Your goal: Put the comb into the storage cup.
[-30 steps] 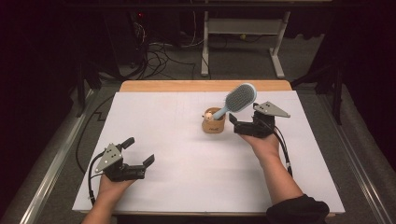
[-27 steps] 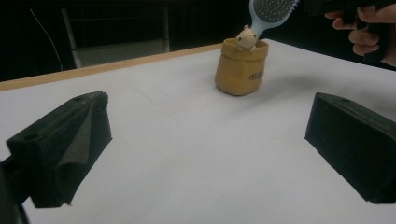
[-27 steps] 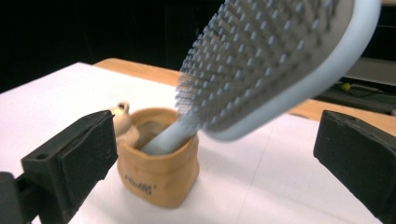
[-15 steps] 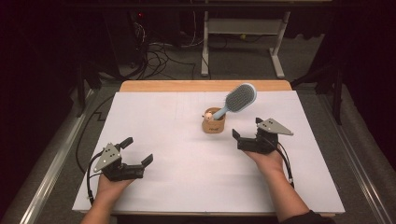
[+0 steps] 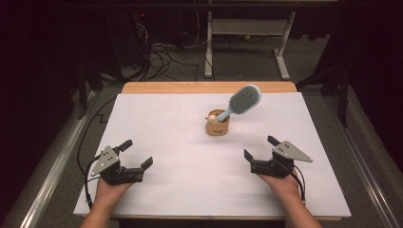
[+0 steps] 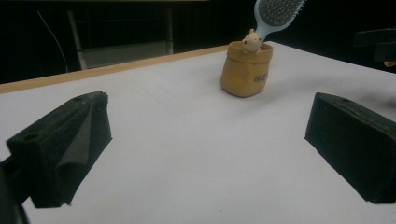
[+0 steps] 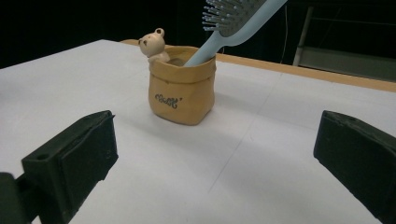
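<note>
A pale blue hairbrush (image 5: 240,102) stands handle-down in a small tan holder (image 5: 217,126), a pot shaped like a slouched sack with dark script on its front and a little cream bear figure (image 5: 212,116) peeking over its rim. The brush leans up and to the right, so its oval head, set with rows of grey bristles, hangs in the air beyond the holder's right side. In the right gripper view the handle (image 7: 205,46) drops into the holder's mouth just right of the bear, and the bristles point toward the near left. The holder sits on the white sheet covering the worktop (image 5: 180,142), a little right of the middle and toward the far half, with nothing touching it.

The right gripper (image 5: 261,153) rests at the near right of the holder, well apart from it, held in a hand (image 5: 280,183) that comes in from the near edge. Its fingers (image 7: 74,158) are spread wide with nothing between them, and they frame the holder from a distance. The left gripper (image 5: 137,154) lies at the near left corner region of the worktop, farther from the holder, also in a hand (image 5: 111,190); its fingers (image 6: 70,140) stand wide apart over bare white sheet. A wooden strip (image 5: 209,87) edges the far side of the worktop.
</note>
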The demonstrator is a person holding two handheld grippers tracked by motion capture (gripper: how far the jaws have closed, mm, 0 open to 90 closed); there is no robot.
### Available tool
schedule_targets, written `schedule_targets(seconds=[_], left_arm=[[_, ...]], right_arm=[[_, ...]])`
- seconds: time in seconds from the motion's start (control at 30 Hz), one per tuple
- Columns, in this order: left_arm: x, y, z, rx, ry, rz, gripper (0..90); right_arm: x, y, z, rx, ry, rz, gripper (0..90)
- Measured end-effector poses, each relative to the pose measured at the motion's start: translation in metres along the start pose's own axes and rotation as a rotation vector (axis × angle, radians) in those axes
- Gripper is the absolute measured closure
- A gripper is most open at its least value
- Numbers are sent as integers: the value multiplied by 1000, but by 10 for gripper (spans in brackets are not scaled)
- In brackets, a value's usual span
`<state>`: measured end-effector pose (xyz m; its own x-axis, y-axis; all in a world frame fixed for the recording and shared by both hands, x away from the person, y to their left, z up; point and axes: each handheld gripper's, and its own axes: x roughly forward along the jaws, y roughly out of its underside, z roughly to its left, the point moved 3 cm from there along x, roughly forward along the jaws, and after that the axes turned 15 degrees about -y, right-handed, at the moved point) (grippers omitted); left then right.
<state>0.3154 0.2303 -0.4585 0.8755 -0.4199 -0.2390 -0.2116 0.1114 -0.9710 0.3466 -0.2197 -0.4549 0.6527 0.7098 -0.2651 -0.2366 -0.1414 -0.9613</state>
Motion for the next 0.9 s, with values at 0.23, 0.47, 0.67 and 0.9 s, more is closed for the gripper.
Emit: schedule_targets(seconds=[0.23,0.47,0.67,0.9], left_arm=[[0,1,-5,23,12,8,14],[-1,2,-10,26,17,13,15],[1,4,-9,15,24,19,15],[-3,2,-7,6,14,4,15]], right_arm=[[-38,11,4,12,20,-48,4],[-72,18,3,22,51,-111,3],[-71,16,0,0,50,-115,3],[-72,16,-1,-8,46,-115,3]])
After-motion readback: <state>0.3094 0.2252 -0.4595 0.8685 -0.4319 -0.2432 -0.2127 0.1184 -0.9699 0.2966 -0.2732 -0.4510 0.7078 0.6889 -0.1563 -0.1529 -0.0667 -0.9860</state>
